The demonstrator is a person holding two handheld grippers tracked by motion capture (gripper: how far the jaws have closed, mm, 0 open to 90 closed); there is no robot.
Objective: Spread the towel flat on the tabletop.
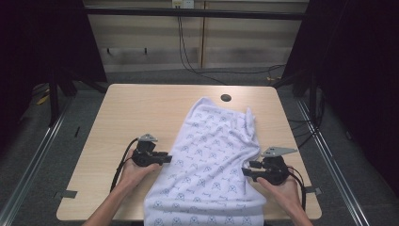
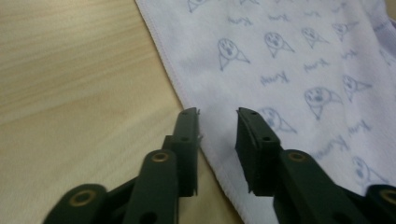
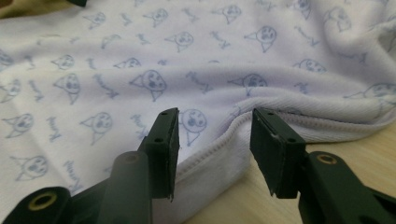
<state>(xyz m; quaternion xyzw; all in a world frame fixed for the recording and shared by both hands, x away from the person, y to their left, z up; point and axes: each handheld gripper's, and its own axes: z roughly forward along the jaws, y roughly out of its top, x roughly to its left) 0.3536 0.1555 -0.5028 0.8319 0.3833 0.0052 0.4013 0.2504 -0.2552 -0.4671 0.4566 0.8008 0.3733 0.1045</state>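
Risk, left side: left tongs (image 2: 217, 116) parted over the hemmed edge of the cloth (image 1: 211, 160), pads not pressing it; one pad over bare table (image 1: 127, 108), the other over fabric. Likely to close on wood or nip only the stitched hem, then slip on a pull.

Risk, right side: right tongs (image 3: 215, 116) also parted, straddling a raised, rolled-over edge. Could catch two layers or only the ribbed lip, so the fold would drag instead of flattening.

Risk, both: uneven bites would skew the cloth; near end already over the table's front edge, so a pull toward the person could slide more off.

Cloth: white, printed with small bluish face motifs and script. Long strip running from near the round hole (image 1: 226, 98) at the far side to the near edge, between the two tongs. Far right corner bunched; middle fairly flat.
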